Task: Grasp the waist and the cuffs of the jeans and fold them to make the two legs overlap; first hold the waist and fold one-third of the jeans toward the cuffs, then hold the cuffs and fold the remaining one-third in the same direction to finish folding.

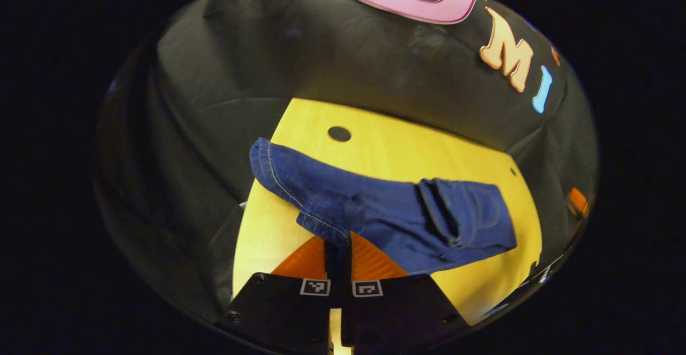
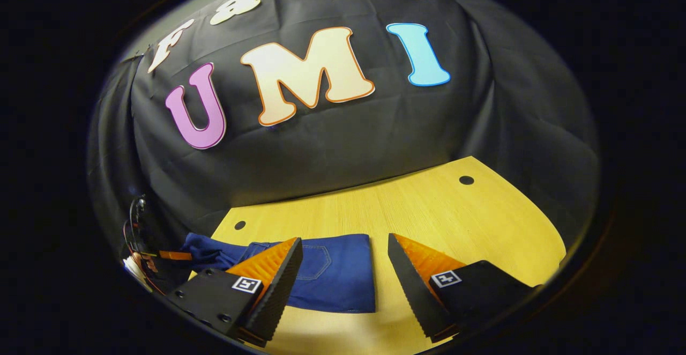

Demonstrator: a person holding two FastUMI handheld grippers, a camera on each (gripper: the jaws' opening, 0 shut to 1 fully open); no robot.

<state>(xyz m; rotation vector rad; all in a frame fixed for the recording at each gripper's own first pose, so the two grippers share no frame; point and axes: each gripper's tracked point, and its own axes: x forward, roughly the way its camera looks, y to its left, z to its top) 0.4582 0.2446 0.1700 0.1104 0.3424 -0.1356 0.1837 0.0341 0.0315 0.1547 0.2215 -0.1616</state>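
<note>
My left jaws cover part of the jeans' (image 1: 396, 215) cuff hem. In the right gripper view, my near finger (image 2: 273, 285) hides the jeans' middle, and the surface (image 2: 455, 215) is cut off below.

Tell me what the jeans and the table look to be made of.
Jeans: dark blue denim by the look, matte woven cloth with pale contrast stitching along the hems and a stitched pocket. Table: probably wood or a wood-look laminate, yellowish and smooth with fine straight grain lines; which one is unclear.
</note>
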